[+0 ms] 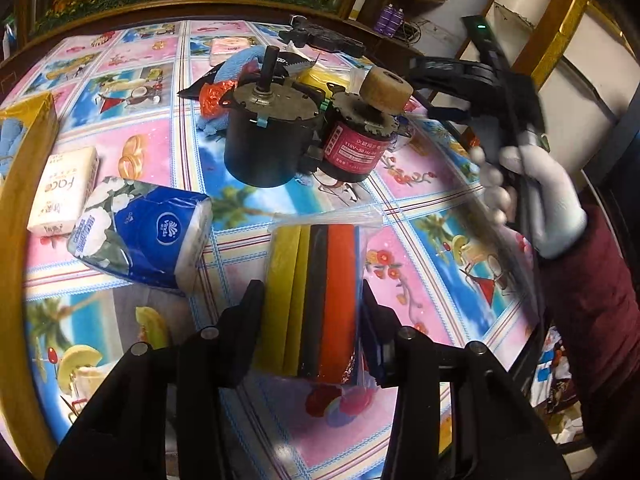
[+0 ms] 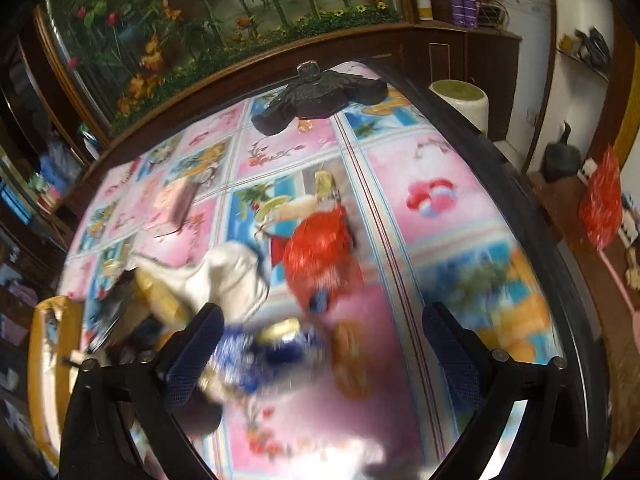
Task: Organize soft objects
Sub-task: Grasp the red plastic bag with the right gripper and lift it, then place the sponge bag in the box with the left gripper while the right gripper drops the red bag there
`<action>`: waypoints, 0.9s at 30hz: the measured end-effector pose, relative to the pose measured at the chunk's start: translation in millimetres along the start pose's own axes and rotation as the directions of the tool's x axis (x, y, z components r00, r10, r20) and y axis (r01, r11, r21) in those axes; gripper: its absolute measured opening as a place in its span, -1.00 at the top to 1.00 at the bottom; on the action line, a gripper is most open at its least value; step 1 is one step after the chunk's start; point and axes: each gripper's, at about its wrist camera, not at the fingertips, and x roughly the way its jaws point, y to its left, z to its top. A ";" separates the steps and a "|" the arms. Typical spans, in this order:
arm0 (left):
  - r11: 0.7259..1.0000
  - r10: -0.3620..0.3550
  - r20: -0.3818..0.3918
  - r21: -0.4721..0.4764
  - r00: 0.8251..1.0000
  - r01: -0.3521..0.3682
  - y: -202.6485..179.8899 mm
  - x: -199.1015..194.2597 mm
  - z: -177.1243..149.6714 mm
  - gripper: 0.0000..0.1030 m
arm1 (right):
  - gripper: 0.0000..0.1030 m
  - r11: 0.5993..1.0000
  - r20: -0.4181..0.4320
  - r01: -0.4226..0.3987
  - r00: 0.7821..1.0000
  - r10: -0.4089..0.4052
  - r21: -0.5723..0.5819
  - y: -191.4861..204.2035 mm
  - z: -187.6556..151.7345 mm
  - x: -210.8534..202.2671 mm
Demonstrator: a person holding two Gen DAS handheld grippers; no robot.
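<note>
Two left gripper (image 1: pixel 312 320) fingers clench the plastic-wrapped stack of yellow, black and orange sponges (image 1: pixel 316 300) above the table (image 1: pixel 420 280); right gripper (image 2: pixel 320 336) fingers spread wide, released, over blurred clutter.

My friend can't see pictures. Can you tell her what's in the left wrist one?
The left gripper holds a bagged pack of yellow, black and orange sponges between its jaws, above a colourful tablecloth. Behind sit two motors, a blue tissue pack and a white one; a gloved hand holds the right gripper.
</note>
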 end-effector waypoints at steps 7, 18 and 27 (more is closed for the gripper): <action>0.999 -0.038 0.026 -0.028 0.999 0.038 3.5 -17.2 0.0 0.19 | 0.36 1.000 -0.096 -0.023 0.995 0.023 -0.007 5.1 11.1 29.5; 0.994 -0.054 0.155 -0.086 0.987 0.067 32.2 -87.2 -12.3 0.18 | 0.37 0.989 0.061 -0.148 0.987 0.147 0.006 -4.2 -16.8 -87.6; 0.949 0.225 0.170 -0.263 0.960 -0.176 144.2 -149.7 -31.0 0.18 | 0.36 0.923 -0.018 -0.335 0.941 0.338 -0.190 105.9 -68.3 -116.9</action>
